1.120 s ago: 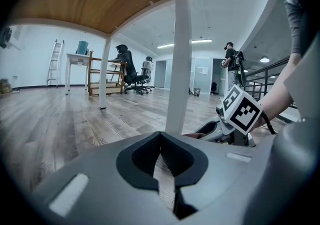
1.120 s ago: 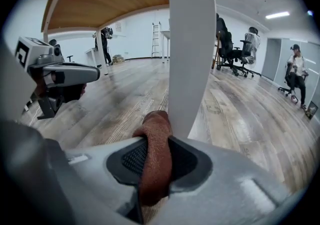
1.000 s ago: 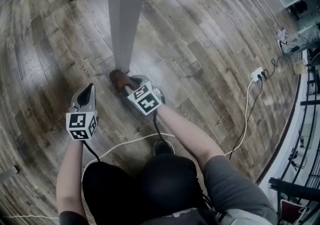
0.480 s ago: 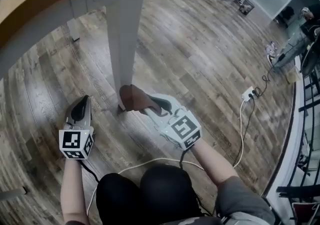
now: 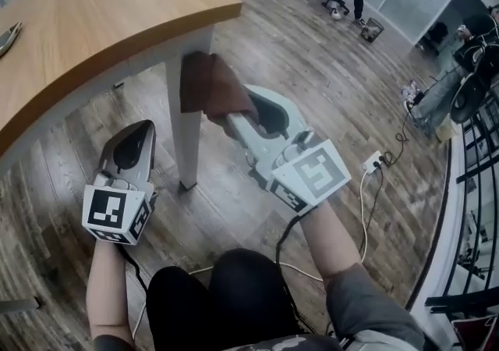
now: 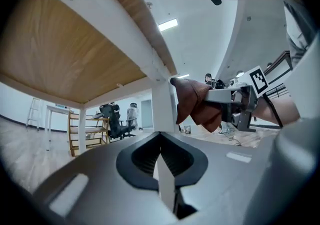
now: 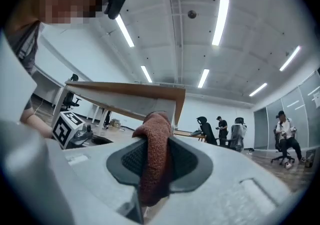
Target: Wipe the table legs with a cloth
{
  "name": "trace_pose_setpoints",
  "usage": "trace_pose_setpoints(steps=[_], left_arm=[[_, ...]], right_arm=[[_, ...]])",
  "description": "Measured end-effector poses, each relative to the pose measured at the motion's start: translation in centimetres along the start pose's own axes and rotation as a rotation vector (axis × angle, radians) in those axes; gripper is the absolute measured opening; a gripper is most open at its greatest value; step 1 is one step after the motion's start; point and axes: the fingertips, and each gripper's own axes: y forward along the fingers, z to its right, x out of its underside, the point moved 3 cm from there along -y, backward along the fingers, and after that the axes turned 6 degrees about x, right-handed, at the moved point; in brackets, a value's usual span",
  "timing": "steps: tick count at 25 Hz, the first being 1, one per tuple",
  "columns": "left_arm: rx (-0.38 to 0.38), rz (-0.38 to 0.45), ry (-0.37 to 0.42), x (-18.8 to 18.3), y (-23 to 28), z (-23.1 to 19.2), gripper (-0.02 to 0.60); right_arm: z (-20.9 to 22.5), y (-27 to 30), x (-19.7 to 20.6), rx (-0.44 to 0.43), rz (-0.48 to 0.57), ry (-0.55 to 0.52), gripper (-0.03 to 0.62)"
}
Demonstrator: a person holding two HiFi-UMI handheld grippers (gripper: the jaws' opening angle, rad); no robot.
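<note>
Up on the right side, got the right gripper (image 5: pixel 234 114) clamped tight on a brown terry cloth (image 5: pixel 209 83), with a fat fold bunched deep between the jaws and the rest flopping out past the tips. Pushed up against the white table leg (image 5: pixel 185 139) at its very top, just under the corner of the wooden table top (image 5: pixel 93 30). Over on the other side, got the left gripper (image 5: pixel 140 129) with jaws together on nothing, parked low and just beside the same leg; can't tell if actually touching. Handling-wise, guessing soft, light and floppy with zero stiffness, so no point shoving a loose edge at anything. Better to pinch a thick bunched fold well inside the jaws, like now, and leave enough hanging free to lie flat on a face of the leg. Probably drags a bit on the painted surface and could tug loose mid-stroke, so worth keeping the squeeze firm. Nothing fragile or slippery about it, by the looks. Versus a second ago: was sitting way down at the foot of the leg by the floor, still low half a second back, now run all the way up to the top. Left gripper pretty much where it was, low beside the leg, and shut same as before.
</note>
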Motion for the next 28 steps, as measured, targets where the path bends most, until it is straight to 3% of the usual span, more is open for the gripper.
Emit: trace_pose_setpoints(steps=[3, 7, 14, 20, 28], left_arm=[[-0.001, 0.025, 0.014, -1.4, 0.8, 0.1, 0.018], [-0.008, -0.005, 0.008, 0.6, 0.7, 0.4, 0.02], [-0.045, -0.18, -0.073, 12.4, -1.7, 0.5, 0.02], [-0.083, -0.257, -0.076, 21.3, -3.5, 1.5, 0.019], [-0.066, -0.279, -0.077, 26.6, -3.8, 2.8, 0.018]], right_arm=[[0.3, 0.8, -1.4, 0.016, 0.026, 0.0, 0.086], [-0.2, 0.5, 1.0, 0.01, -0.015, -0.018, 0.086], [-1.4, -1.4, 12.6, 0.031, -0.234, -0.036, 0.086], [-3.8, -3.4, 22.3, 0.0, -0.408, 0.027, 0.086], [-6.6, -4.7, 32.6, -0.036, -0.565, 0.096, 0.086]])
